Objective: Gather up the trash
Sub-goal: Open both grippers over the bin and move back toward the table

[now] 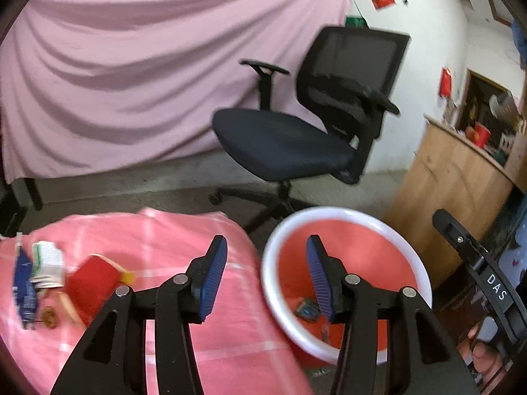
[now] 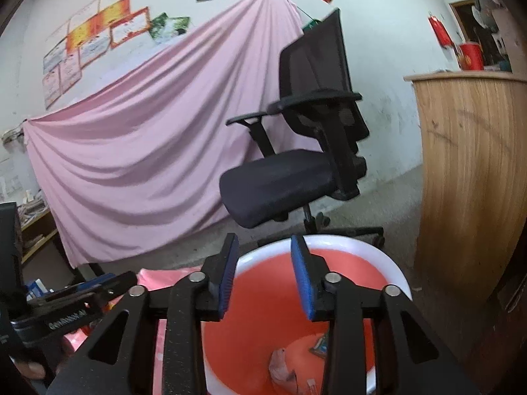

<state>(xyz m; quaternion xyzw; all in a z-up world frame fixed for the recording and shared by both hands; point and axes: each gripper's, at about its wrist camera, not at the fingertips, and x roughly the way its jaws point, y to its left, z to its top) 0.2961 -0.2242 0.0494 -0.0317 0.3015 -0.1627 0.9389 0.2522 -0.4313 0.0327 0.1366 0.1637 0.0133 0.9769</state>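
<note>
Left tool point(image 1: 266, 276) has its jaws parted a fair bit, blue pads facing each other with nothing between them, pointing down and forward toward 12 o'clock. Right tool point(image 2: 265, 275) is the same deal: jaws apart, nothing pinched. From the left wrist view, the right tool's black body sits at about 4 o'clock, with a bit of the person's hand point(image 1: 477, 355) under it.

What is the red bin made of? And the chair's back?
The red bin looks like smooth moulded plastic: glossy white rim, even colour inside. The office chair back seems to be black mesh on a hard frame, since light shows faintly through it. Its seat looks like dark woven fabric.
</note>
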